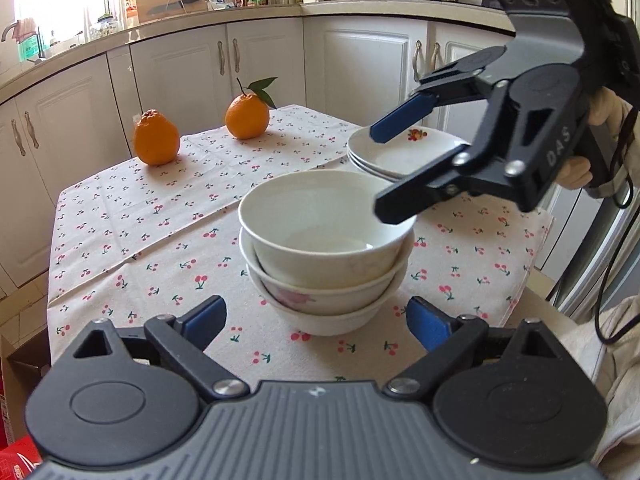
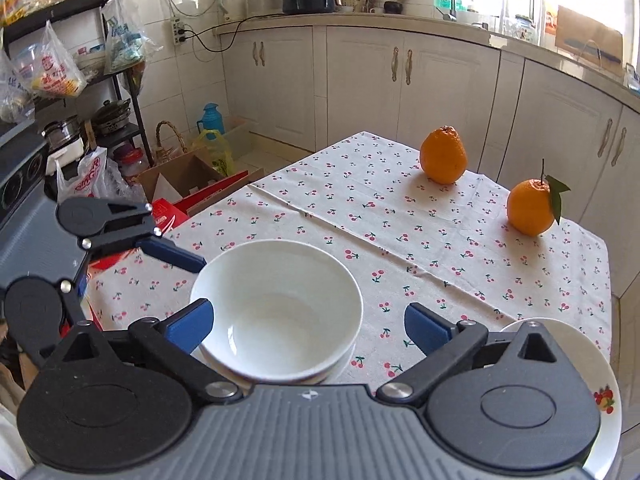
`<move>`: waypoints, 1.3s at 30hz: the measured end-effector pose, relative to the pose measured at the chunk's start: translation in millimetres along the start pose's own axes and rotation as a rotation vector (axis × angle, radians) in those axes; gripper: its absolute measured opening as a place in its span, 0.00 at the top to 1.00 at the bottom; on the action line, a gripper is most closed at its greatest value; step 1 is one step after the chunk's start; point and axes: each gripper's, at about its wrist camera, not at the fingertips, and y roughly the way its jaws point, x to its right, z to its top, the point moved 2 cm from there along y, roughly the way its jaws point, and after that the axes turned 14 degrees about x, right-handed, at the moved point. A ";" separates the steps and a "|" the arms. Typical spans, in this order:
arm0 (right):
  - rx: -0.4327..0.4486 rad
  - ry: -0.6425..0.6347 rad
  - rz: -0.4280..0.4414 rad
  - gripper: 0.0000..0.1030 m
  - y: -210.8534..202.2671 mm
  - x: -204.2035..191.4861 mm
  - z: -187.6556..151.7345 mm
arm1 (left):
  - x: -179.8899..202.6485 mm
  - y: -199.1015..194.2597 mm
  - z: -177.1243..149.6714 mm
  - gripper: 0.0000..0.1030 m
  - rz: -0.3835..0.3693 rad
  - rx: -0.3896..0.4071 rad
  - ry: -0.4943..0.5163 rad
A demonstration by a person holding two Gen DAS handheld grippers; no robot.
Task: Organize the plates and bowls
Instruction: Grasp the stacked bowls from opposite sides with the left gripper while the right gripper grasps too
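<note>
Two oranges (image 1: 156, 138) (image 1: 247, 116) sit upper left on the cherry tablecloth (image 1: 120, 220), well apart from the dishes. Three nested bowls (image 1: 326, 252) stand upright at centre, mouths up; stacked plates (image 1: 396, 152), count unclear, lie flat behind. Left gripper (image 1: 316, 322) and right gripper (image 1: 386, 172) are both spread, holding nothing

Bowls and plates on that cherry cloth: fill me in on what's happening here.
A person holds a gripper in each hand over a table with a cherry-print cloth. Three bowls sit nested in one stack, with a stack of plates just behind it. The right gripper hangs open at the top bowl's rim, gripping nothing. The left gripper is open too, just short of the bowls. Two oranges stand at the far end, apart from the dishes.
</note>
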 end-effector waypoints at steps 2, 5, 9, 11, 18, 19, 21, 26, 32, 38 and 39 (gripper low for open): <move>-0.008 -0.041 0.004 0.00 -5.6 -3.0 -7.0 | -3.3 1.7 -2.2 0.06 -0.012 -0.018 0.017; -0.035 -0.095 0.003 0.00 -8.9 -7.3 -20.4 | -6.6 9.0 -6.5 0.07 -0.021 -0.053 0.050; -0.075 -0.167 0.020 0.00 -6.7 -14.5 -37.5 | -8.7 19.3 -13.0 0.07 -0.062 -0.083 0.086; -0.097 -0.202 0.028 0.00 -0.8 -17.3 -45.4 | -9.2 24.8 -15.8 0.07 -0.073 -0.092 0.115; -0.147 -0.290 0.089 0.00 27.0 -19.7 -54.9 | -12.0 39.8 -14.6 0.08 -0.169 -0.110 0.174; -0.151 -0.296 0.100 0.00 30.9 -18.6 -54.2 | -13.1 41.6 -13.8 0.09 -0.186 -0.116 0.175; -0.156 -0.303 0.121 0.00 36.4 -17.2 -52.9 | -14.3 44.3 -12.1 0.09 -0.220 -0.114 0.183; -0.163 -0.290 0.182 0.00 42.9 -10.2 -48.5 | -16.8 49.9 -10.7 0.13 -0.300 -0.120 0.199; -0.193 -0.286 0.243 0.07 49.1 -4.1 -46.4 | -22.4 56.9 -7.0 0.18 -0.357 -0.130 0.165; -0.206 -0.292 0.290 0.12 49.8 -3.5 -42.9 | -22.8 55.1 -5.1 0.20 -0.376 -0.141 0.154; -0.208 -0.290 0.298 0.12 50.1 -3.0 -42.2 | -22.7 55.7 -4.3 0.20 -0.377 -0.144 0.156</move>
